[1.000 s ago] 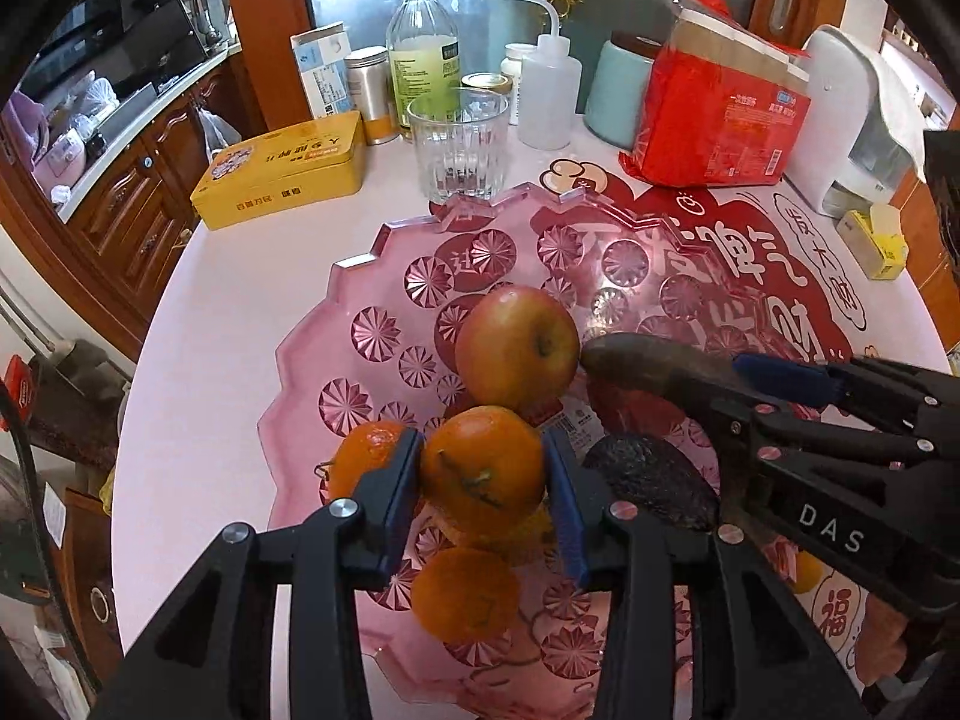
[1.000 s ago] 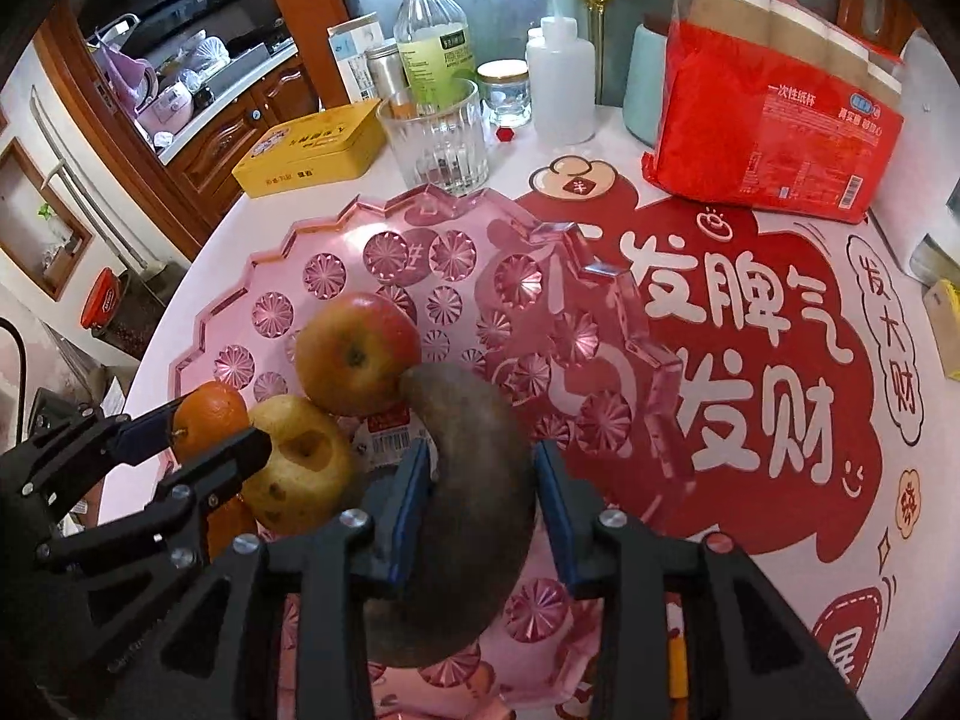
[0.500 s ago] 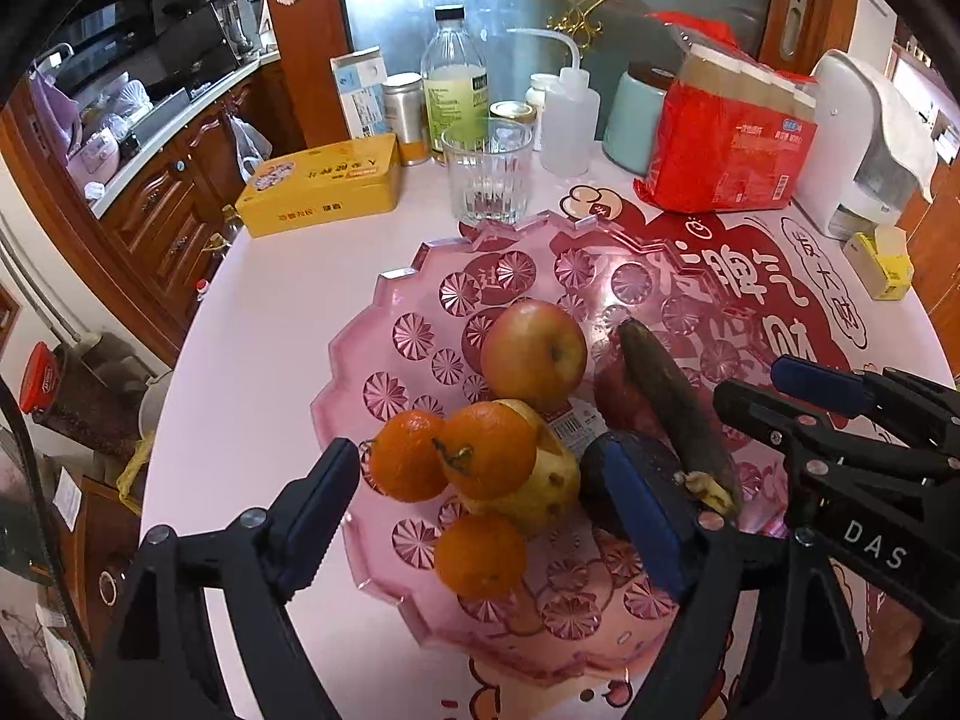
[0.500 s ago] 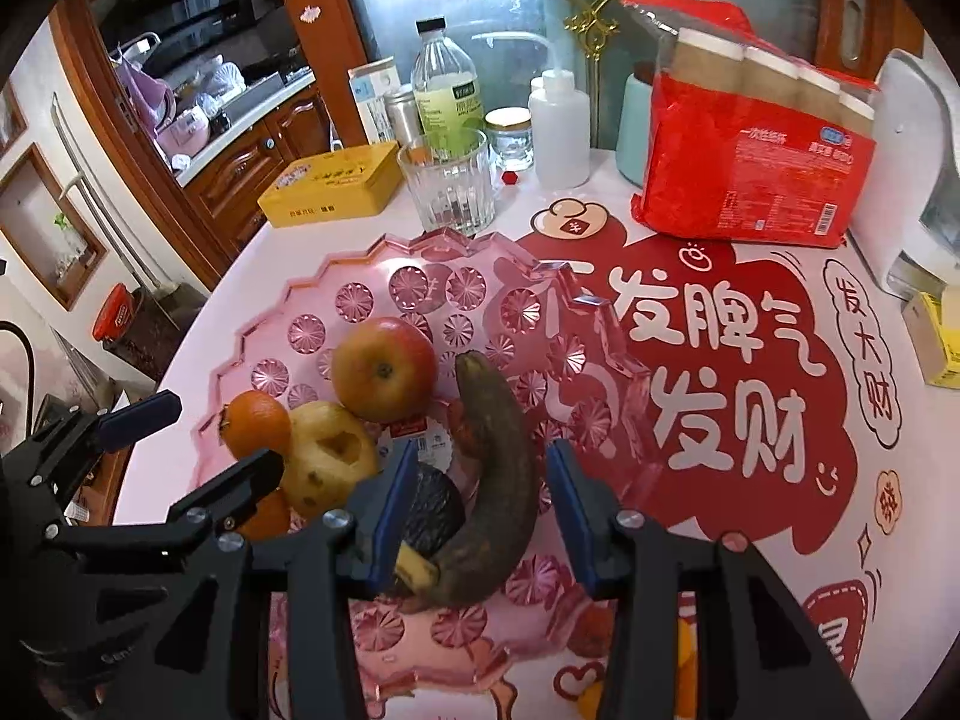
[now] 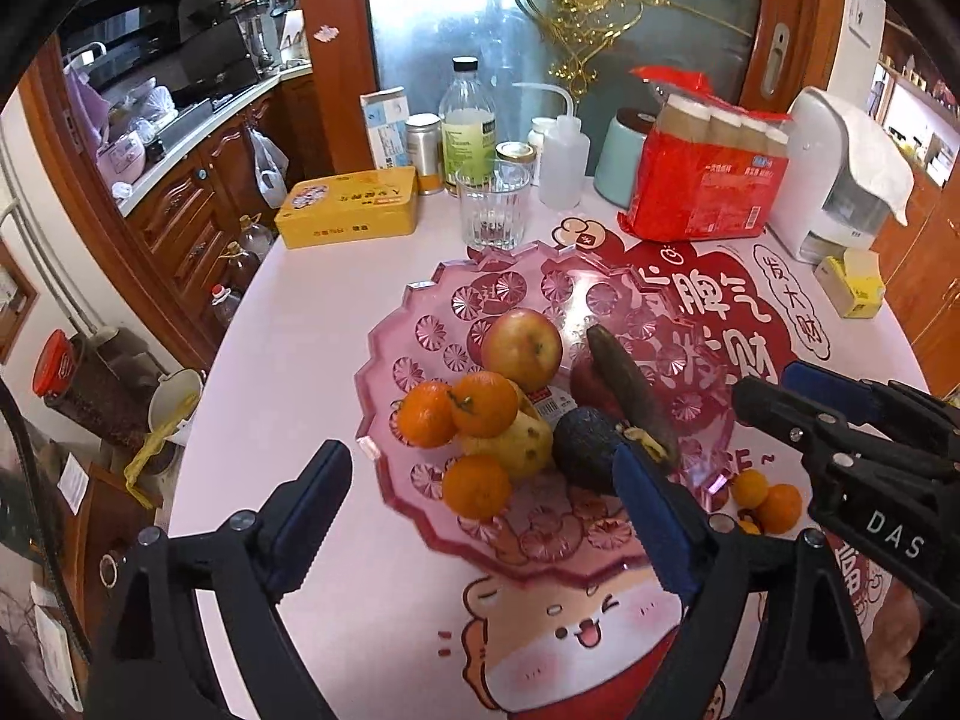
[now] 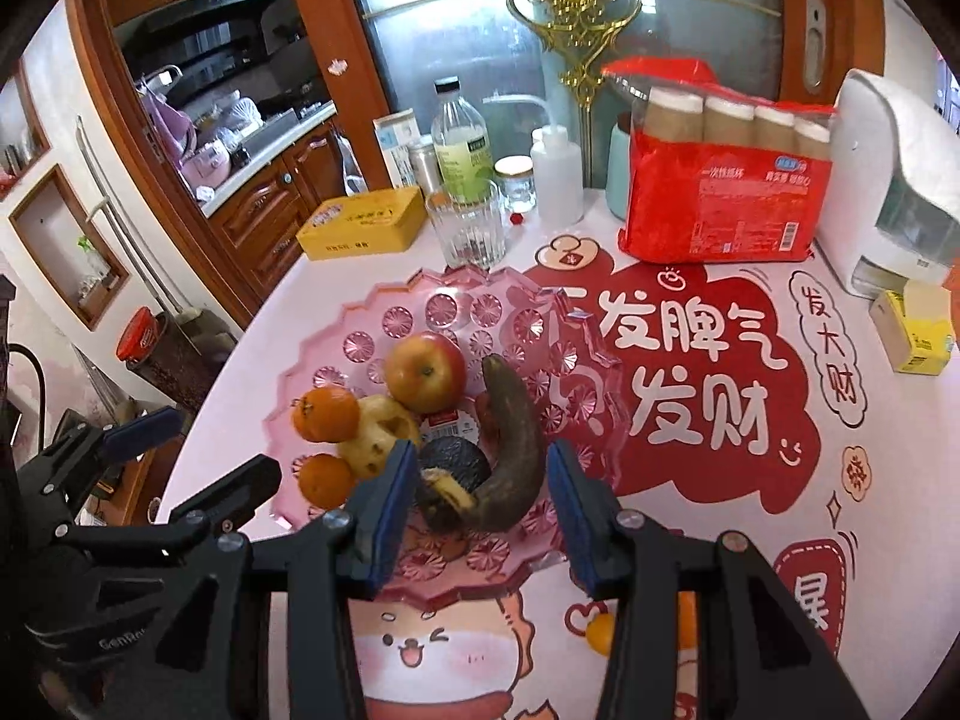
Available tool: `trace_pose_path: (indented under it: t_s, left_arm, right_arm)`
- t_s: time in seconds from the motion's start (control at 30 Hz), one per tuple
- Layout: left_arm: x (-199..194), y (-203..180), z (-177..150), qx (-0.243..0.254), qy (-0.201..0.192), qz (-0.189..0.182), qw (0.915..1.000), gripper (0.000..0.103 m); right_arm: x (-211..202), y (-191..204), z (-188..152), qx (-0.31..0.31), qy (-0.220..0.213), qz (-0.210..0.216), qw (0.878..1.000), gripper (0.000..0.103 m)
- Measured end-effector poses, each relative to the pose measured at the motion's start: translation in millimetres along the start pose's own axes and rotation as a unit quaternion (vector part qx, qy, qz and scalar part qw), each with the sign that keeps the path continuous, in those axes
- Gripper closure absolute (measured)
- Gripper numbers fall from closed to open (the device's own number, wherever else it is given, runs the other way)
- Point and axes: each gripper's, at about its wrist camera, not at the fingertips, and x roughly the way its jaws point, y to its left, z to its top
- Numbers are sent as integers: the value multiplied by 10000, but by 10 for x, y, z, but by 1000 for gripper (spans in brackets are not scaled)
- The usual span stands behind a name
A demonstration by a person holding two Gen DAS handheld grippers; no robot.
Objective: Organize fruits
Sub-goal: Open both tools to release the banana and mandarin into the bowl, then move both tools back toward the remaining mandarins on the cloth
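Left gripper (image 5: 474,516) opening wide, empty; right gripper (image 6: 480,516) narrow, empty — stacked tangerine (image 5: 485,403) prob rolls off pink tray (image 5: 384,360) w/ any nudge.

L gripper (image 5: 480,516): my blk frame, blue pads, silver screws
R gripper (image 6: 483,516): same, "DAS" in white

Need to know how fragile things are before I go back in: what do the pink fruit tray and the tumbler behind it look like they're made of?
Pink fruit tray: translucent, glossy, with moulded starburst facets and sharp scalloped edges; likely acrylic or pressed glass, can't tell which. Tumbler: clear, ribbed, thick-walled; looks like glass.
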Motion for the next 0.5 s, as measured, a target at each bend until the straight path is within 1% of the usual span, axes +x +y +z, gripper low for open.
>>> trace_pose_path:
  t_s: [0.33, 0.5]
  left_arm:
    - [-491, 9, -107, -169, -183, 109, 9996, 15]
    - [-697, -68, -131, -190, -300, 67, 9993, 14]
  right_arm:
    - [-466, 37, -131, -97, -296, 60, 9995, 58]
    - [-692, -22, -186, -119, -429, 69, 9990, 58]
